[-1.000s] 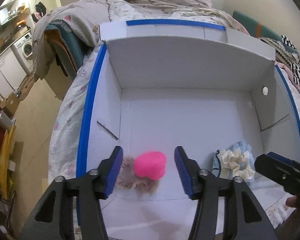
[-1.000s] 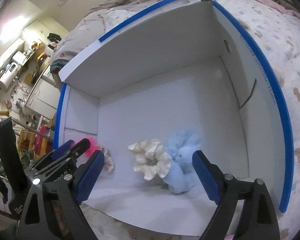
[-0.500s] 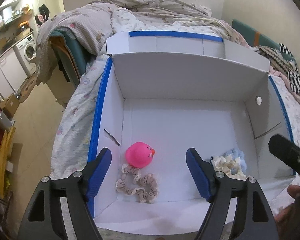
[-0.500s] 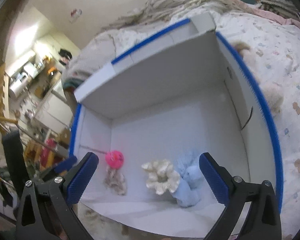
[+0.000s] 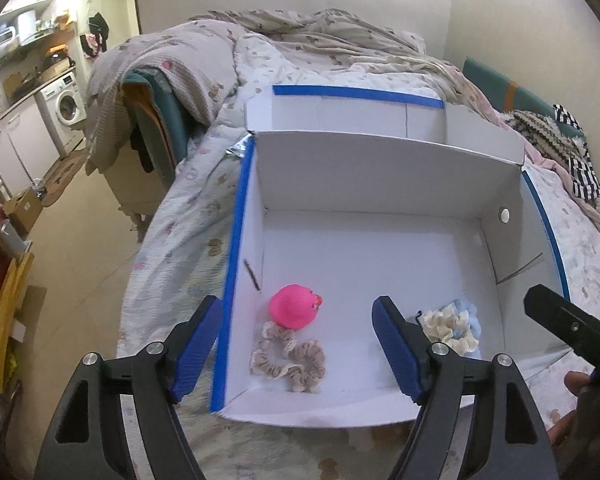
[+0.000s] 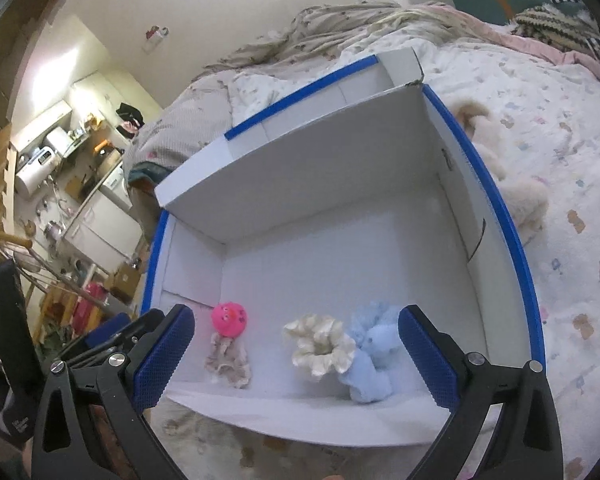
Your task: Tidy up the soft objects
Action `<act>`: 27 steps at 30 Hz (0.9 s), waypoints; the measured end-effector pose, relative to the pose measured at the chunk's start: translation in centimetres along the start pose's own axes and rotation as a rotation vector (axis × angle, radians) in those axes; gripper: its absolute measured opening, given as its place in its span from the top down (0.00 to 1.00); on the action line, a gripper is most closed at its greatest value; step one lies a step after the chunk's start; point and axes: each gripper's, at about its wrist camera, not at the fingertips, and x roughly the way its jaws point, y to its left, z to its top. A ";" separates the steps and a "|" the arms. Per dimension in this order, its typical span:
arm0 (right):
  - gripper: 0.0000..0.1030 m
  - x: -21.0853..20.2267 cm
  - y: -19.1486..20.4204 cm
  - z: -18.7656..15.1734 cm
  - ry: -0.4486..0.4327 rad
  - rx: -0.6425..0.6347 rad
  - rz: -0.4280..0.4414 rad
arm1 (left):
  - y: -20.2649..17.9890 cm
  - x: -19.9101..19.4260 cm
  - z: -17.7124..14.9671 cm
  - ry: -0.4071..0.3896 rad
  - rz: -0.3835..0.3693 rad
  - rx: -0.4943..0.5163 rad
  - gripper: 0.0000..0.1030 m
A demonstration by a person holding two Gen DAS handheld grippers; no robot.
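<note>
A white cardboard box [image 5: 380,168] with blue-taped edges lies open on the bed; it also shows in the right wrist view [image 6: 320,172]. Inside near the front are a pink plush ball [image 5: 294,311] [image 6: 229,319], a beige scrunchie [image 5: 290,362] [image 6: 228,362], a cream scrunchie [image 5: 448,328] [image 6: 320,346] and a light blue scrunchie [image 6: 374,354]. My left gripper [image 5: 300,344] is open and empty, above the box's front left corner. My right gripper [image 6: 296,360] is open and empty, above the front edge.
The bed [image 6: 540,128] with a patterned quilt surrounds the box. A cream plush toy [image 6: 516,196] lies right of the box. Rumpled blankets [image 5: 300,40] lie behind it. A chair draped with clothes [image 5: 156,120] and a kitchen area stand to the left.
Both grippers have pulled back and up from the box. The left gripper has let go of the pink plush ball, which now lies by the beige scrunchie.
</note>
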 end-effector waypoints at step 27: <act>0.00 -4.0 0.1 -5.4 0.094 -0.021 -0.006 | 3.8 -3.7 -6.4 0.035 0.076 -0.056 0.27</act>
